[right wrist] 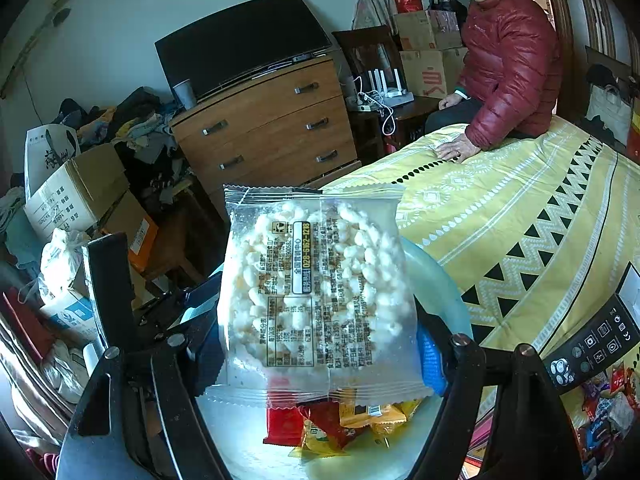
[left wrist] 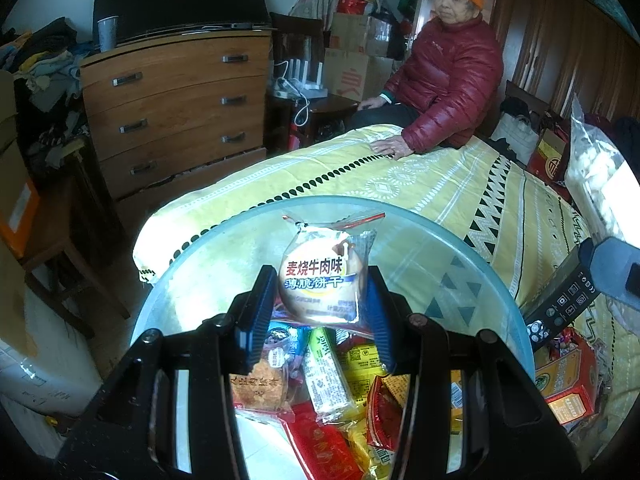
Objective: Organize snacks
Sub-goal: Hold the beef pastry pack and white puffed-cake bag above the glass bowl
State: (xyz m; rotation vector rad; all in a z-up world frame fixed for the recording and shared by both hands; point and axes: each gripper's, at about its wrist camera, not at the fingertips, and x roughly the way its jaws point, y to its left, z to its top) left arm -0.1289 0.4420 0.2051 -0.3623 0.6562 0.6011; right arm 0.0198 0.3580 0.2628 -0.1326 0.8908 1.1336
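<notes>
My left gripper [left wrist: 318, 296] is shut on a round beef-flavour cracker pack [left wrist: 320, 276] and holds it above a pale blue basin [left wrist: 460, 248]. Several snack packets [left wrist: 332, 392] lie in the basin below. My right gripper [right wrist: 320, 348] is shut on a clear puffed-rice cake pack [right wrist: 320, 292] and holds it upright over the same basin [right wrist: 436, 280], where red and yellow packets [right wrist: 332, 424] lie. The pack hides most of the right fingers; one blue pad [right wrist: 432, 356] shows at the right.
The basin rests on a bed with a yellow patterned cover [left wrist: 460, 184]. A person in a red jacket [left wrist: 452, 80] sits at its far end. A wooden dresser [left wrist: 180, 104] stands to the left. More snacks and a red box [left wrist: 568, 380] lie on the bed at right.
</notes>
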